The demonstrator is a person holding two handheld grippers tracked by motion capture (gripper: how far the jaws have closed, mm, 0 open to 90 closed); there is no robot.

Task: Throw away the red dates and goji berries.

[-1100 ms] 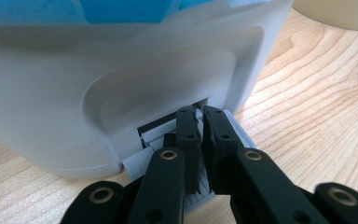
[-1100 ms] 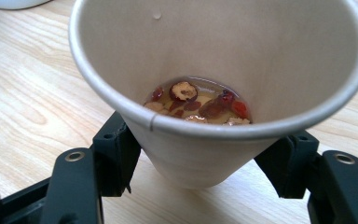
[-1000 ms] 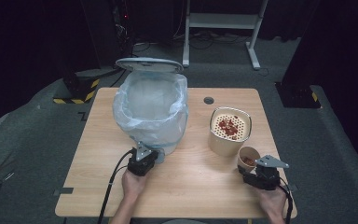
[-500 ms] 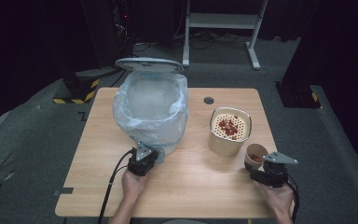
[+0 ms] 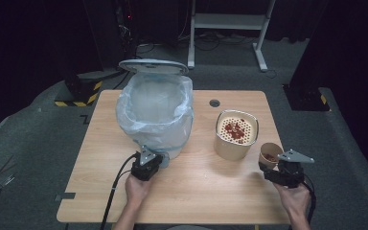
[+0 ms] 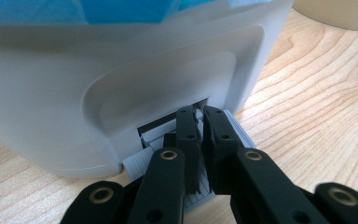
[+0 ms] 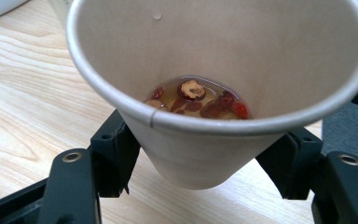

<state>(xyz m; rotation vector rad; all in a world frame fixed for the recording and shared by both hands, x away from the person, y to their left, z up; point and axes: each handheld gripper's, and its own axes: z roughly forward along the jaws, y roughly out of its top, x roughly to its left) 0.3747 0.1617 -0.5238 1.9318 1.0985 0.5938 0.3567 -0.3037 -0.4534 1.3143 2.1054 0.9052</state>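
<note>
Paper cup [image 7: 214, 116] right of the strainer pot [image 5: 236, 134], clamped low in right gripper [image 5: 279, 168] fingers, looks flimsy and sloshy; left gripper [image 6: 199, 140] fingers together.

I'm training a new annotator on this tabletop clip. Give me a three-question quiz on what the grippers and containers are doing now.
1. True or false: the right gripper holds a paper cup with liquid and red fruit pieces in it.
2. What is the left gripper shut on? A) the bag's rim B) the pedal at the bin's base C) the strainer pot
3. What lies on the strainer pot's perforated insert?

Key
1. True; the jaws press on the cup's sides.
2. B
3. Red fruit pieces.
</note>
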